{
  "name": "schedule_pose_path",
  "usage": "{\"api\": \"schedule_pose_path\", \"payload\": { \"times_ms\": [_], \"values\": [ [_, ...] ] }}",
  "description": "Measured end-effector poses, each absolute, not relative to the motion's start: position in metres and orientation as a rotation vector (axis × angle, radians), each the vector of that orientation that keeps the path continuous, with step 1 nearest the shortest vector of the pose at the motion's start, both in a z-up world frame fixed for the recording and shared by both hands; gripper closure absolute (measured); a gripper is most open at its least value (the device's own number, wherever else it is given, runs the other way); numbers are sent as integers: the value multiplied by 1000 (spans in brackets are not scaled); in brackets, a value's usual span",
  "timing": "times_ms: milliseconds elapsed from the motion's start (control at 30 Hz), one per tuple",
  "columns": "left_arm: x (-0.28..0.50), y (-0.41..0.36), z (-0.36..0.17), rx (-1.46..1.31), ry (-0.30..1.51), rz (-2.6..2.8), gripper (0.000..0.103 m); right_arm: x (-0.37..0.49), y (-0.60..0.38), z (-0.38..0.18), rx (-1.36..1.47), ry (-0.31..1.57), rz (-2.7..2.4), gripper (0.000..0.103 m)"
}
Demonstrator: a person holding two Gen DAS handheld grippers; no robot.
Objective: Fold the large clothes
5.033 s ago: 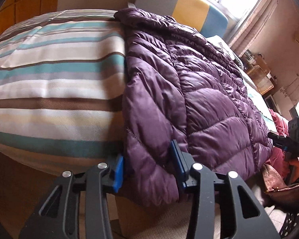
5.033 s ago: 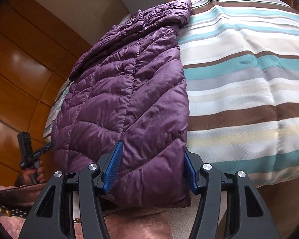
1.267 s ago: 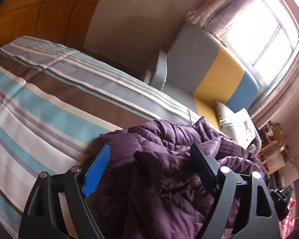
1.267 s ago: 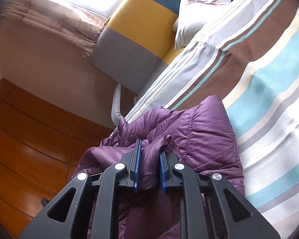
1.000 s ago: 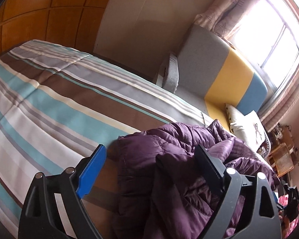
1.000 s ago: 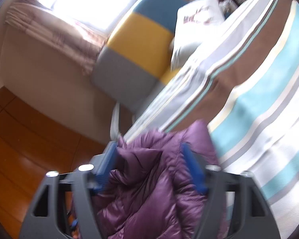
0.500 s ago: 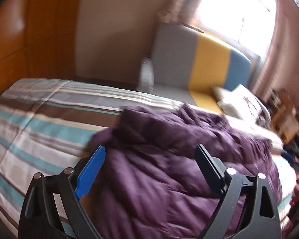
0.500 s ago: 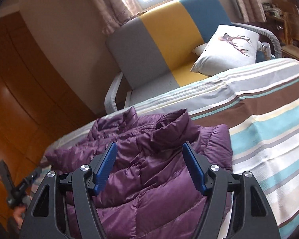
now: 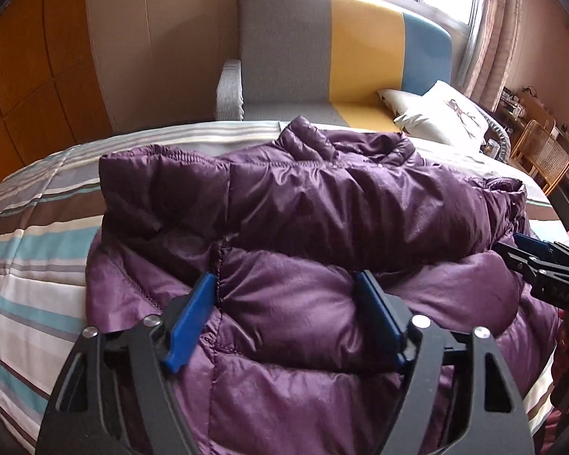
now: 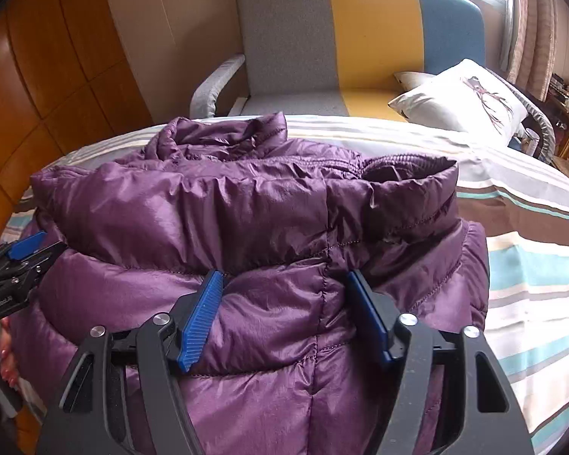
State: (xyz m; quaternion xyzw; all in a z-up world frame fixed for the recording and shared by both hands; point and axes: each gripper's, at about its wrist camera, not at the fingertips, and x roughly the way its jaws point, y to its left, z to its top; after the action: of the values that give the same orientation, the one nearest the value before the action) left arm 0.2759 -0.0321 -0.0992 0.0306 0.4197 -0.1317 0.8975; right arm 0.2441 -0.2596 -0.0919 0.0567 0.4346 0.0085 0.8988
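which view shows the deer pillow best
The right wrist view: the white deer pillow sits large on the sofa, its antlered print readable. In the left wrist view the same pillow is smaller and nearer the edge, its print fainter.

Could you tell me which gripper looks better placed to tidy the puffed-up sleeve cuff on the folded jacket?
Probably the right gripper: in its view the open cuff stands up on its side of the jacket, while the left gripper sits toward the opposite edge. Both are open.
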Motion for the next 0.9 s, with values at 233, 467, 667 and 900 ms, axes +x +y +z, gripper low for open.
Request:
{"api": "schedule_pose_path", "payload": {
  "times_ms": [233, 467, 667, 900],
  "values": [
    [268, -39, -99, 87, 868, -292, 89, 238, -272, -98, 178, 889, 6, 93],
    [269, -32, -58, 29, 800, -299, 96, 235, -276, -60, 171, 793, 14, 97],
    [291, -36, -38, 34, 758, -286, 96, 252, -278, -39, 171, 743, 7, 97],
    [336, -52, -59, 97, 816, -240, 96, 289, -275, -52, 140, 779, -2, 97]
  ]
}}
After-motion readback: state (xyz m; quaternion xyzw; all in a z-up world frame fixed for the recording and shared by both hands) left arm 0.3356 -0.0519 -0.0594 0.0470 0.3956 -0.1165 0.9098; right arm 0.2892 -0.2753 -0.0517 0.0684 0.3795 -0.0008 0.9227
